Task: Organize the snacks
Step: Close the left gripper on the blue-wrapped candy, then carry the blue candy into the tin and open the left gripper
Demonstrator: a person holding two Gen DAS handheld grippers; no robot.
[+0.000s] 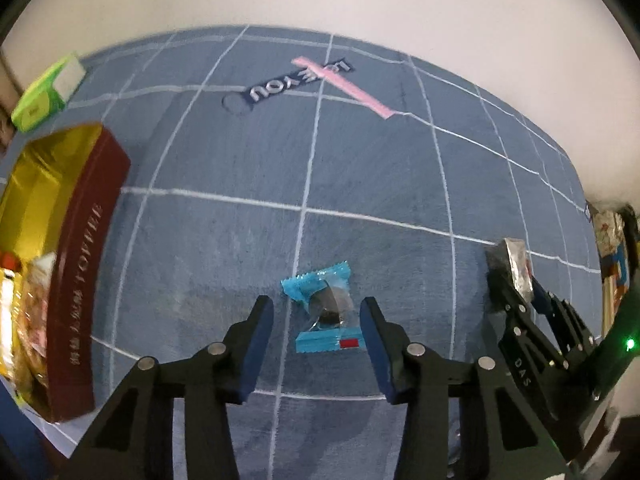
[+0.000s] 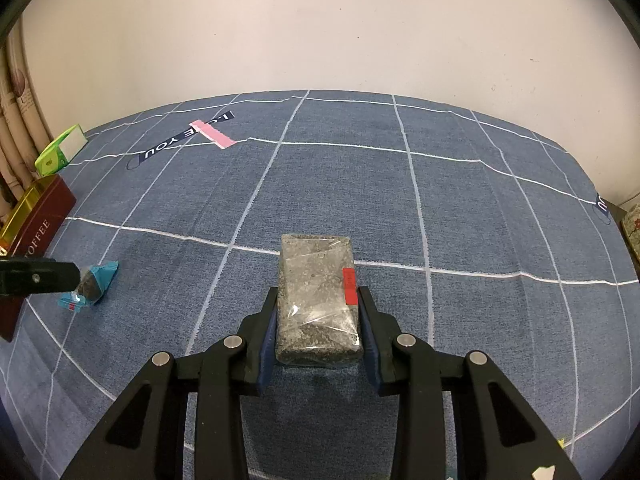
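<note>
A small blue-wrapped candy (image 1: 326, 308) with a clear middle and a red mark lies on the blue checked cloth (image 1: 208, 248). It sits between the fingers of my left gripper (image 1: 316, 302), which point down at it; a gap shows beside the left pad, so the jaws are open. In the right wrist view the same candy (image 2: 96, 282) lies beside the left gripper's fingers (image 2: 40, 276). My right gripper (image 2: 318, 290) is shut on a grey speckled snack bar (image 2: 316, 296) in clear wrap with a red sticker, both pads against its sides. The left wrist view shows this bar (image 1: 516, 264) at the right.
A dark red "TOFFEE" tin (image 1: 80, 272) with a gold lining stands at the left, with several wrapped snacks inside. Behind it lies a green box (image 1: 44, 92). A pink strip (image 1: 344, 84) lies on the far cloth. A pale wall bounds the back.
</note>
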